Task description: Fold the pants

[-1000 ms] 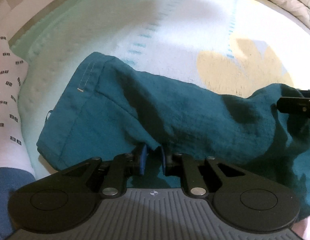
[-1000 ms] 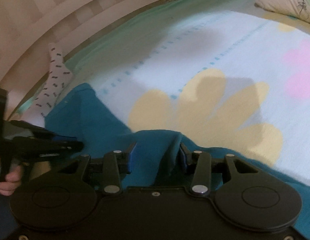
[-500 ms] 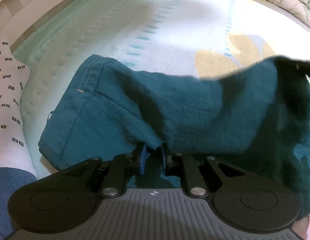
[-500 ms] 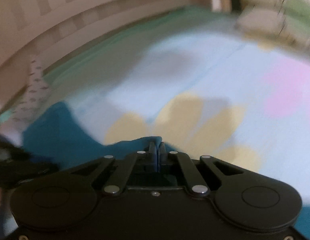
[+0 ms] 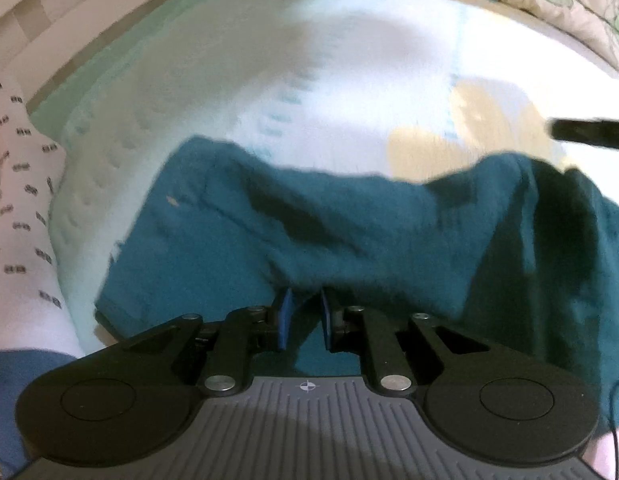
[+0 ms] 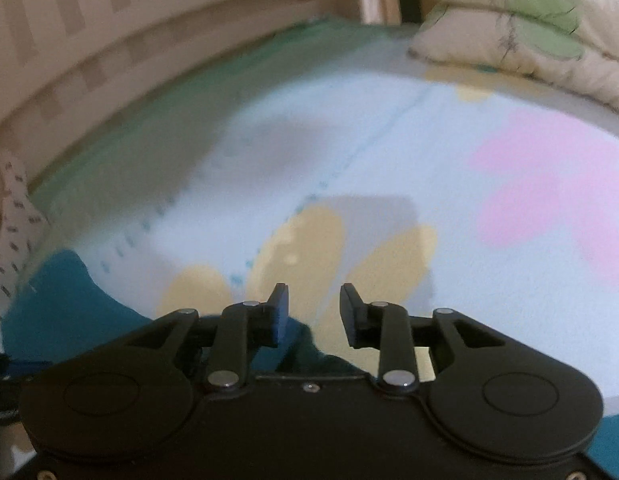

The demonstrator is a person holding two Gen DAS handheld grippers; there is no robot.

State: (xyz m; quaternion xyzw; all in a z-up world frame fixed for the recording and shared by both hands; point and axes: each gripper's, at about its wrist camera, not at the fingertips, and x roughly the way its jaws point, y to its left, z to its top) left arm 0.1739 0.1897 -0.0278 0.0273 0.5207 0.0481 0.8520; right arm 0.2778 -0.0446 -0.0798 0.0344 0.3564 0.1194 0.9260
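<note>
Teal pants point(image 5: 349, 232) lie crumpled across the flowered bed sheet point(image 5: 349, 60), with a stitched hem at the left. At the bottom of the left wrist view, my left gripper point(image 5: 305, 312) has its blue pads pinched on a raised fold of the pants. My right gripper point(image 6: 313, 308) hovers over the sheet and its jaws are opening. A teal edge point(image 6: 305, 340) sags low between its fingers, and neither pad touches it. A black finger of the right gripper point(image 5: 585, 136) shows above the pants' right end.
A person's leg in a white patterned sock point(image 5: 21, 220) and blue jeans point(image 5: 13, 400) is at the left. A leaf-print quilt point(image 6: 529, 28) lies at the far right. A slatted wooden bed rail point(image 6: 149, 40) runs along the back.
The right gripper shut on the pants' right edge and lifted it, then opened; the cloth has dropped back down. The left gripper keeps its grip in place.
</note>
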